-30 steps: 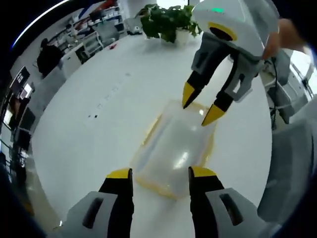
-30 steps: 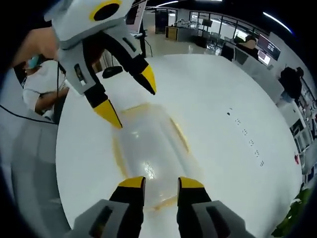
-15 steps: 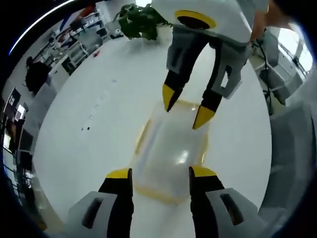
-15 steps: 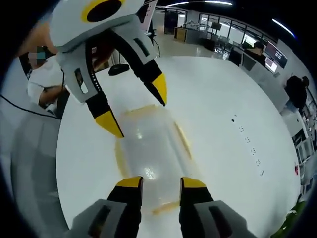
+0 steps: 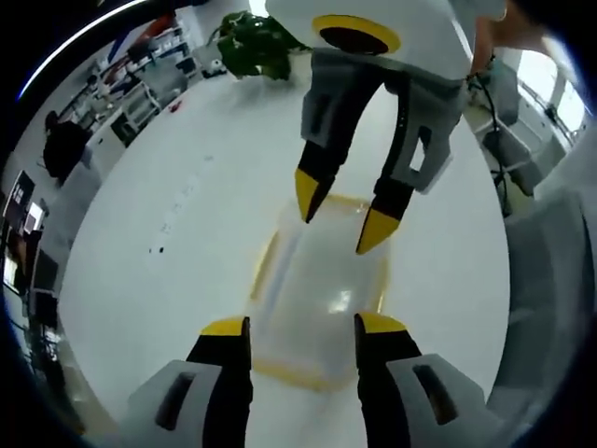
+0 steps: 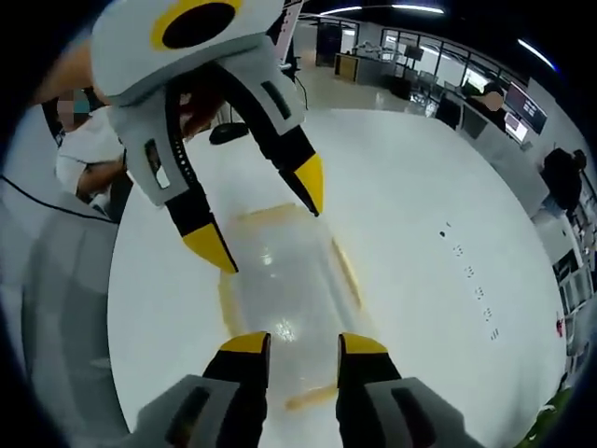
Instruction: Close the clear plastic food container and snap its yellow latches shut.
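The clear container [image 5: 322,289] lies on the white tabletop [image 5: 168,261] with its lid down; whether its yellow latches [image 5: 263,266] are snapped is hard to make out, and its near end is partly hidden behind the jaws in both views. Its long axis runs from one tool toward the other. The left tool [image 5: 301,327] is spread open at one short end, gripping nothing. The right tool [image 6: 293,343], also spread and empty, hovers at the opposite end. A potted plant [image 5: 254,45] stands far off.
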{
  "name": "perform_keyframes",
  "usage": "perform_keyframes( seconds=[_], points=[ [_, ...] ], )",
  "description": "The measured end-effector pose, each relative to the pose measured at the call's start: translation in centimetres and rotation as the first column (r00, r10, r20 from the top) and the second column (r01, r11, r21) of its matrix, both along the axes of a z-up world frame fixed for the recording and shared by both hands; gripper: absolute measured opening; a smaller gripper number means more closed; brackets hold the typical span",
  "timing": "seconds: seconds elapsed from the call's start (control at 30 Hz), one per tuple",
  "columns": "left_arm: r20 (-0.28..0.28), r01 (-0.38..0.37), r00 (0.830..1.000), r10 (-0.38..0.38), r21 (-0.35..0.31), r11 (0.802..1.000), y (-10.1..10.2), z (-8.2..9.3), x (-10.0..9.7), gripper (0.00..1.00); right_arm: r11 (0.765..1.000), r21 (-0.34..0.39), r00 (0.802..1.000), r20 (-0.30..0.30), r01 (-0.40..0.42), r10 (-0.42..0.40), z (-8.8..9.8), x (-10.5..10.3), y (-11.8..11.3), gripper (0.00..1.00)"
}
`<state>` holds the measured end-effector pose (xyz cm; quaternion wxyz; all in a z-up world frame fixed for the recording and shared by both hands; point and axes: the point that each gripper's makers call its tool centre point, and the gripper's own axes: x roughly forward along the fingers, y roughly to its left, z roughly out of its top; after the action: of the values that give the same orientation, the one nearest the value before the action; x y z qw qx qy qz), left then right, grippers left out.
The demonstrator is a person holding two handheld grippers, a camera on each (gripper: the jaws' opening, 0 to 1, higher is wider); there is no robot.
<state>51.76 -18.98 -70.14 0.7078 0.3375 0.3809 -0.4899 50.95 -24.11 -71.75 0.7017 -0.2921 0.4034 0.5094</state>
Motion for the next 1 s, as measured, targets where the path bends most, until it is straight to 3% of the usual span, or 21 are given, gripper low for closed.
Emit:
perform_keyframes(
  seconds=[0.3, 1.0],
  points=[
    [0.022, 0.042, 0.999, -0.042, 0.002, 0.999, -0.1, -0.2, 0.2, 0.40, 0.999, 0.019, 1.000, 0.001, -0.027, 0.027, 0.0, 0.0, 0.8, 0.25],
    [0.010, 0.163, 0.987, -0.163, -0.027, 0.986, -1.4, -0.8, -0.6, 0.37, 0.996, 0.055, 0.997, -0.009, -0.076, 0.077, -0.2, 0.5, 2.5, 0.24]
  ],
)
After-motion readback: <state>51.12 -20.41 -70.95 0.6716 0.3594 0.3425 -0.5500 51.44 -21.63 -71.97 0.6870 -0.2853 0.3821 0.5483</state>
